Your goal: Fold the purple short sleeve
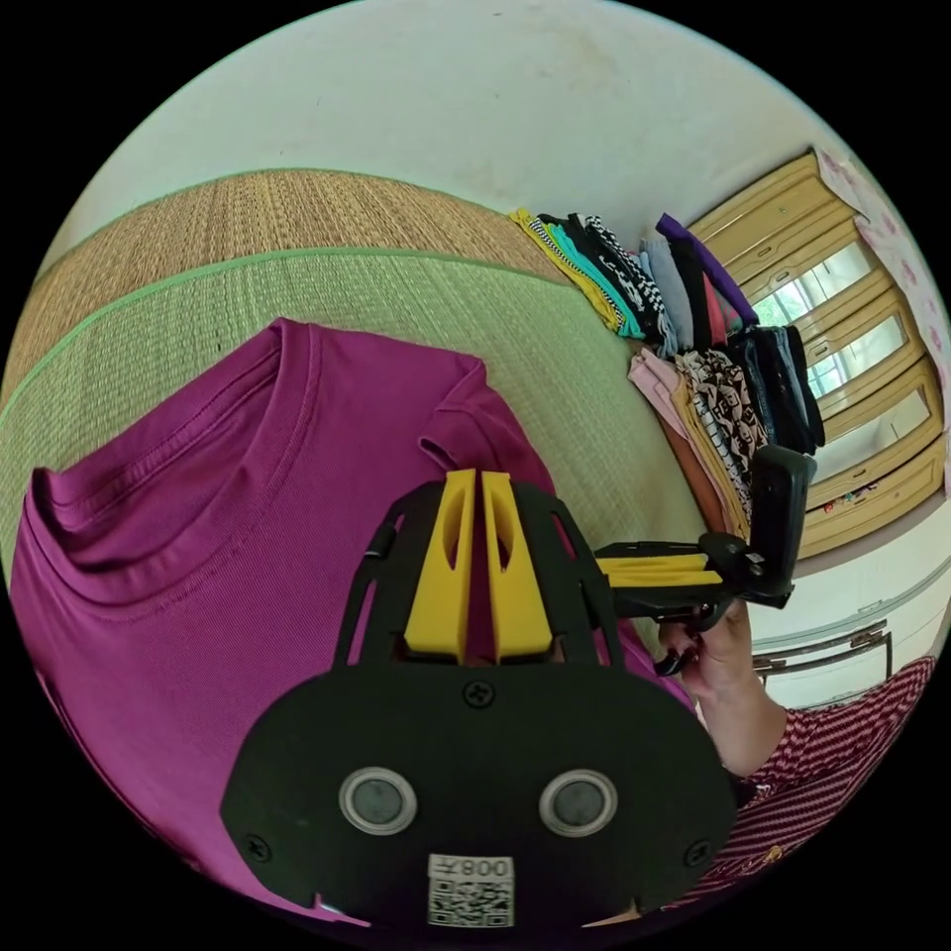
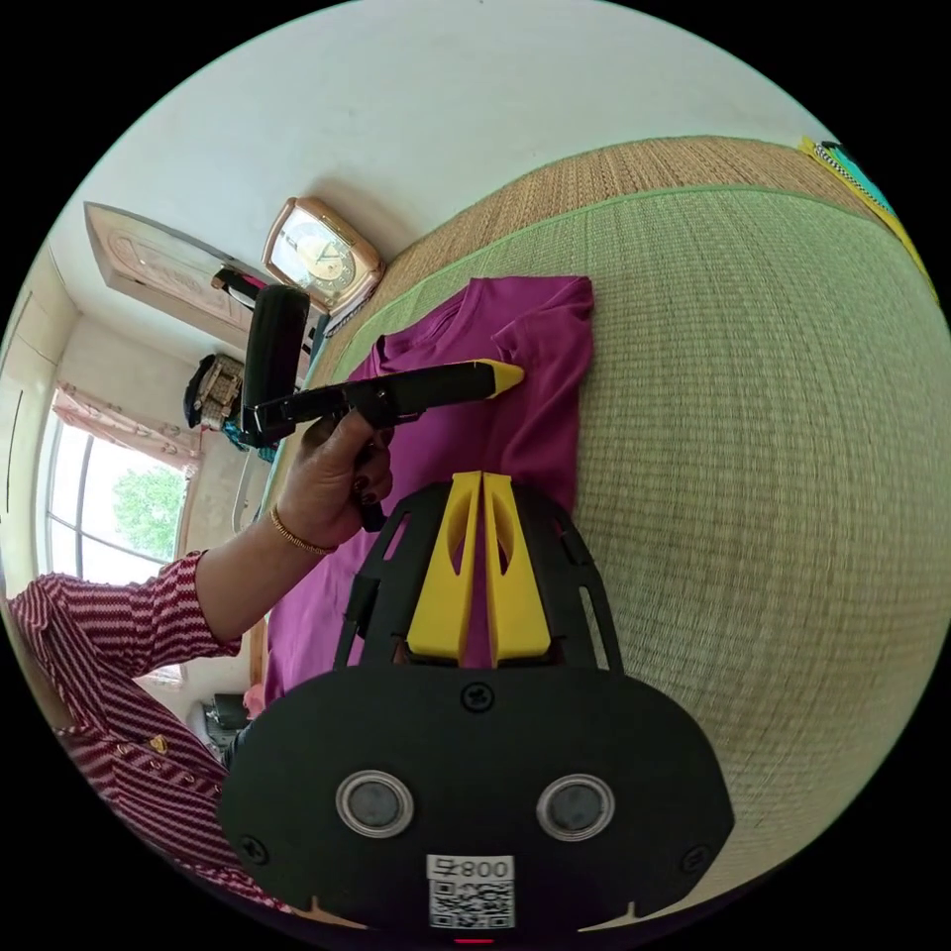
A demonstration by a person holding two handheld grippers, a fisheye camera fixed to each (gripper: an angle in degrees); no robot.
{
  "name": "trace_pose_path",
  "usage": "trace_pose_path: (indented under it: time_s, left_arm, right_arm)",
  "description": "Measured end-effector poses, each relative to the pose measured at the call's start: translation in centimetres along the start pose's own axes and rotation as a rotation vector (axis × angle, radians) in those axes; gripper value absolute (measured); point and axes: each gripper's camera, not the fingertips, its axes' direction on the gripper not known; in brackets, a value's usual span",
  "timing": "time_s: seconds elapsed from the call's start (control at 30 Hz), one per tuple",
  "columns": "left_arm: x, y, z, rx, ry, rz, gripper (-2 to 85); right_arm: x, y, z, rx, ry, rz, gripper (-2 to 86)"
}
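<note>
The purple short-sleeve shirt [image 1: 198,555] lies on a green woven mat [image 1: 297,287], collar up near the top of the left gripper view, and it's lifted close to the camera there. The left gripper [image 1: 480,475] has its two yellow jaws pressed together with a thin strip of purple fabric showing between them at the base, so it looks clenched on the shirt near the shoulder seam. In the same view the right gripper [image 1: 604,570] comes in from the side, its yellow jaws flat together at the shirt's edge, held by a hand [image 1: 718,654] in a red striped sleeve [image 1: 842,743]. Over in the right gripper view, the shirt [image 2: 535,396] stretches away across the mat [image 2: 743,446], one short sleeve laid out at the far end. The right gripper [image 2: 482,477] is clamped too, jaws closed with purple cloth showing in the slit between them. The left gripper [image 2: 500,376] crosses above it, jaws together, tip right at the shirt's upper part, gripped by the person's other hand [image 2: 327,475]. Behind, stacks of folded clothes [image 1: 693,337] sit along the mat's far edge beside a wooden cabinet [image 1: 852,327], and a clock [image 2: 322,253] leans against the wall.
</note>
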Motion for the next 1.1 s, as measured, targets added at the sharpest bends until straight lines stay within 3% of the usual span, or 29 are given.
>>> trace_pose_path:
  time_s: [0.3,0.5,0.7,0.87,1.1]
  left_arm:
    - [-0.8,-1.3,4.0,0.020,-0.004,0.000,3.3]
    - [-3.7,3.2,3.0,0.081,0.039,-0.052,5.3]
    - [-7.5,17.5,-2.1,0.115,-0.019,-0.197,5.7]
    - [-10.4,33.3,-5.2,0.088,-0.138,-0.461,6.1]
    - [-13.6,47.7,-2.3,0.187,-0.019,-0.735,8.4]
  right_arm:
    - [1.9,0.5,-1.9,0.046,-0.065,0.075,0.3]
    - [2.7,2.3,-5.1,0.085,-0.111,0.132,1.6]
    - [2.3,8.3,-10.8,0.081,-0.105,0.168,3.8]
    - [1.4,14.9,-15.6,0.081,-0.081,0.229,5.8]
    - [0.4,23.1,-20.5,0.047,-0.019,0.295,8.2]
